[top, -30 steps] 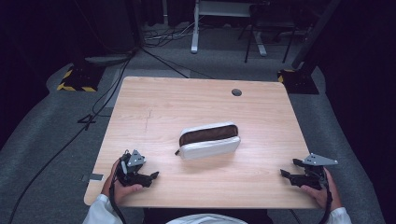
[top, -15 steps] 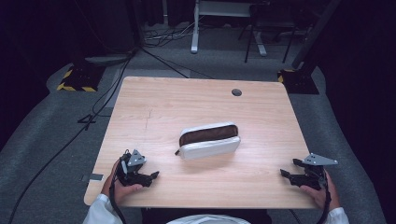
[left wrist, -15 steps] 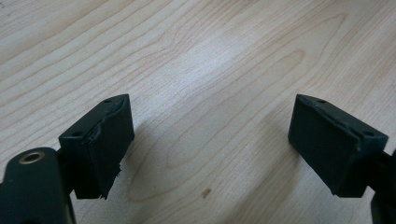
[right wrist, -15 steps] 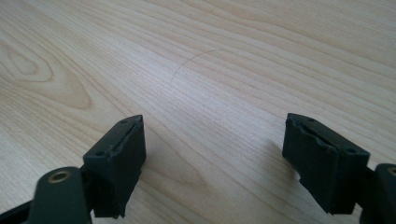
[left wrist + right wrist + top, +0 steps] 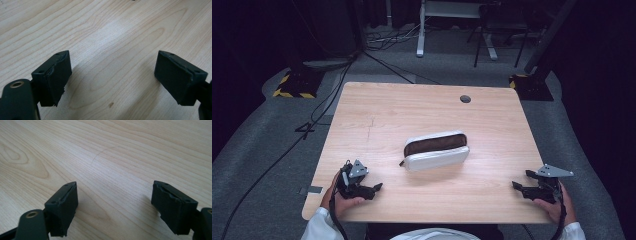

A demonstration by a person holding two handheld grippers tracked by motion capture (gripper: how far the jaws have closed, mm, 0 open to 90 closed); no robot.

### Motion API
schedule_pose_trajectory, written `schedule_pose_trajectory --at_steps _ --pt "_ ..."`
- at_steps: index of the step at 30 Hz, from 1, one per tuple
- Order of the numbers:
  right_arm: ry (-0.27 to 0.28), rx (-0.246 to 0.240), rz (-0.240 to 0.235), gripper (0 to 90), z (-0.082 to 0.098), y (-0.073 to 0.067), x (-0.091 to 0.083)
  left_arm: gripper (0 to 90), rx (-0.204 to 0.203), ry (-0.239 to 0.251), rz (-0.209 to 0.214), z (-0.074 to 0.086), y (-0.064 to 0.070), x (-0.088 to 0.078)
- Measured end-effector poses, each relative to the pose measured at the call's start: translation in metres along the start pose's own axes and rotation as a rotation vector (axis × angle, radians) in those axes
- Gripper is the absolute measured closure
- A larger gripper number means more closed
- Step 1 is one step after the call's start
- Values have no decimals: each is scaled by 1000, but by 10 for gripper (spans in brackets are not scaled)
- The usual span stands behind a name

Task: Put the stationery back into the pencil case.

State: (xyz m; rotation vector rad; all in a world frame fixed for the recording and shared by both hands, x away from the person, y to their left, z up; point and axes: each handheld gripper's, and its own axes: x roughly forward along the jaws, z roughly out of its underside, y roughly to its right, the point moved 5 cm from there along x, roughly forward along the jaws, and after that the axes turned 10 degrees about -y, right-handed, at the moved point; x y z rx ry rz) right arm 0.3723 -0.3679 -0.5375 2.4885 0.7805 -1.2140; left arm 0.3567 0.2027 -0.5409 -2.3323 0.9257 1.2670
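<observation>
High view shows you have not started: the pouch (image 5: 436, 150) lies untouched at mid-table, well ahead of both sets of jaws and between them, with your left gripper (image 5: 371, 190) and right gripper (image 5: 518, 185) low at the near edge of the table (image 5: 382, 110). Both sets of jaws stand wide open and hold nothing, bare wood between them. Still to come is the reach and grasp; the pouch is white, long and soft-looking, its top gaping on a brown inside.
</observation>
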Motion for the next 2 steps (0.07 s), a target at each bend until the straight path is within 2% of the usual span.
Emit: schedule_pose_trajectory --at_steps 2 --pt "0 0 0 220 0 0 0 147 2 -1 -1 0 0 0"
